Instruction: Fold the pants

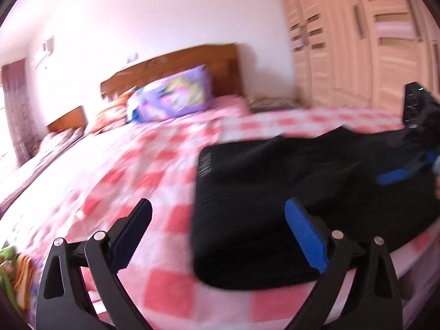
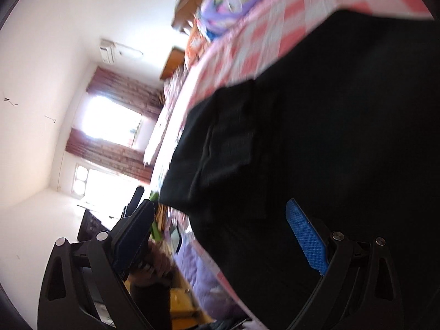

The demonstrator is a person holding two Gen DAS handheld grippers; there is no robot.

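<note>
Black pants (image 1: 288, 192) lie in a folded heap on the pink checked bedspread (image 1: 154, 165), near the bed's front right edge. My left gripper (image 1: 217, 217) is open and empty, above the bed at the pants' left edge. My right gripper (image 2: 220, 214) is open and empty, rolled sideways, close over the pants (image 2: 330, 137). In the left wrist view the right gripper's body (image 1: 415, 107) shows at the far right, beyond the pants. Both views are motion blurred.
A purple pillow (image 1: 173, 96) and a wooden headboard (image 1: 192, 63) are at the far end of the bed. Wardrobe doors (image 1: 357, 35) stand on the right. A curtained window (image 2: 115, 126) is on the far wall. Colourful items (image 1: 13, 269) lie at the bed's left edge.
</note>
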